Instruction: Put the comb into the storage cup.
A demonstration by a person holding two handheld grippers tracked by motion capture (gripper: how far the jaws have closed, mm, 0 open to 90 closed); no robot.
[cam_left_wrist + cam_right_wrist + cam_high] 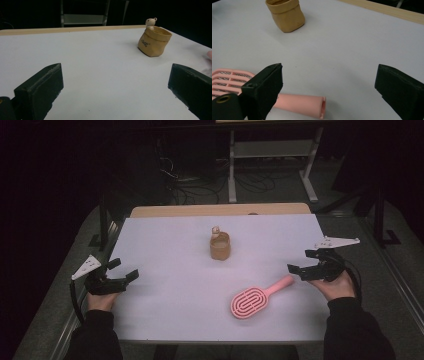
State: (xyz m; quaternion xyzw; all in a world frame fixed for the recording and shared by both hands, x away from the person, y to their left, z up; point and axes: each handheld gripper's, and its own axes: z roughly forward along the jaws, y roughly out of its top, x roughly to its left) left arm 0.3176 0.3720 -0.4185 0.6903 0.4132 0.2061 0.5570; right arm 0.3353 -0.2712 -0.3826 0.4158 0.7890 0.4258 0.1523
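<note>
A pink hairbrush (252, 301) lies flat on the white table at the front right, its handle pointing toward my right gripper (300, 261). That gripper is open, just off the handle's tip. In the right gripper view the handle (302, 105) lies low beside the left jaw, apart from the pads of the right gripper (329, 68). A tan pouch-like pot (220, 246) with a small bear figure (150, 23) on its rim stands mid-table. My left gripper (125, 268) rests open at the table's left edge, with bare table between the jaws of the left gripper (115, 68).
The white table top (170, 285) ends in a wooden strip (220, 210) at the far side. Beyond it stand a metal shelf frame (272, 150) and floor cables (200, 185). The surroundings are dark.
</note>
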